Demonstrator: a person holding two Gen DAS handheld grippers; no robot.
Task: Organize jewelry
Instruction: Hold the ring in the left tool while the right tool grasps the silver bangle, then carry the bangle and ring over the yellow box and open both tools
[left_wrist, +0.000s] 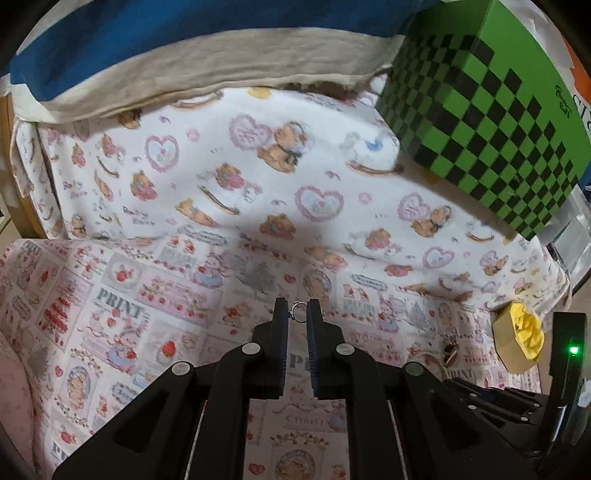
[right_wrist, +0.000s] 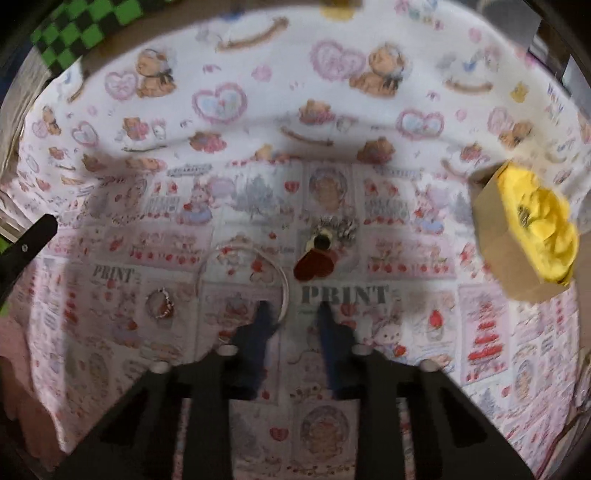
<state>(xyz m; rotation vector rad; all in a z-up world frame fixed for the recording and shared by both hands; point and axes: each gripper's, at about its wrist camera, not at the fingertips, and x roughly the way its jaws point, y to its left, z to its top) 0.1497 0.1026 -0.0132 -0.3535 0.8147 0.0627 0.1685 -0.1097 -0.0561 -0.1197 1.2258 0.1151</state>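
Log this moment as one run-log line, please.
left gripper: shut on ring | right gripper: open over bangle | loose: heart pendant, beaded bracelet

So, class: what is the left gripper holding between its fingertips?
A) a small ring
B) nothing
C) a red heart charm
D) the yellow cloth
A: in the left wrist view the left gripper is shut on a small ring, pinched between its tips above the printed cloth.

A home, probably a bedroom: white teddy-bear-and-heart printed cloth (left_wrist: 236, 177) (nursery-style) spread beneath a folded blue-and-beige blanket (left_wrist: 177, 62), with a green-and-black checkered box (left_wrist: 480, 122) resting on that cloth's edge.
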